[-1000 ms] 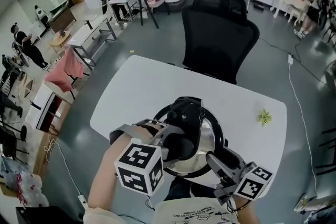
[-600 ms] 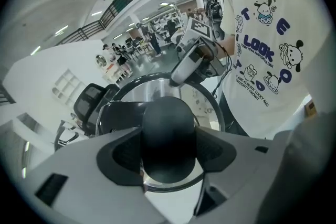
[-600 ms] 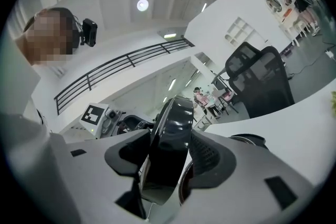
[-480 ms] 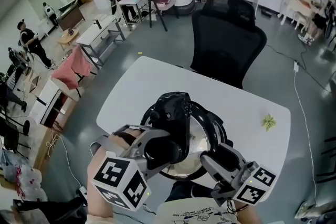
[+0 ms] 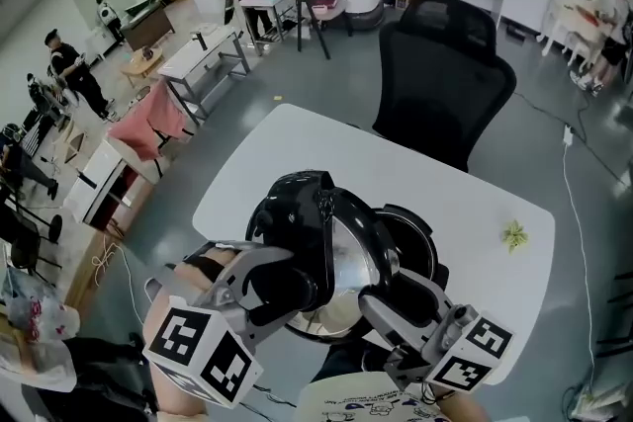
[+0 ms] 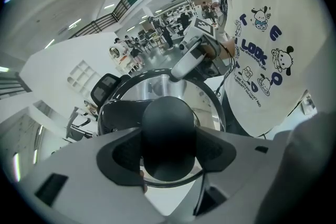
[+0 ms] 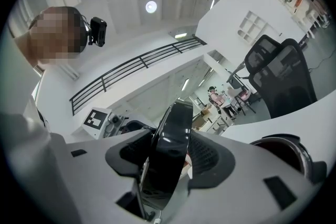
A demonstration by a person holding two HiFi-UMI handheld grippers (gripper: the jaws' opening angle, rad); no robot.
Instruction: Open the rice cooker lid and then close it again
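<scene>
Standing on the near part of the white rounded tabletop (image 5: 297,153), the round black rice cooker (image 5: 420,227) is open. Its glossy black domed lid (image 5: 302,203) is up and tilted toward the left of the head view. The shiny metal inner plate (image 5: 348,262) faces the pot opening.

Your left gripper (image 5: 287,284):
- Angled downward, coming in from the near left.
- Its own view shows the jaws narrowed onto a rounded black knob-like part of the lid.
- Both pads sit against that part, with the metal plate's ring behind it. Held firmly.

Your right gripper (image 5: 386,296):
- Roughly level, reaching in from the near right.
- Its own view shows the lid edge-on, standing upright between the jaws with a pad on either face.
- The jaws have just been closing a little with the lid between them.
- The grip is at a middling width, set by the lid's thickness.

Surroundings:
- A black mesh office chair (image 5: 445,74) stands at the table's far edge.
- A small green crumpled object (image 5: 513,235) lies on the table's right side, well apart from the cooker.
- People (image 5: 69,64) work at desks far behind.
</scene>
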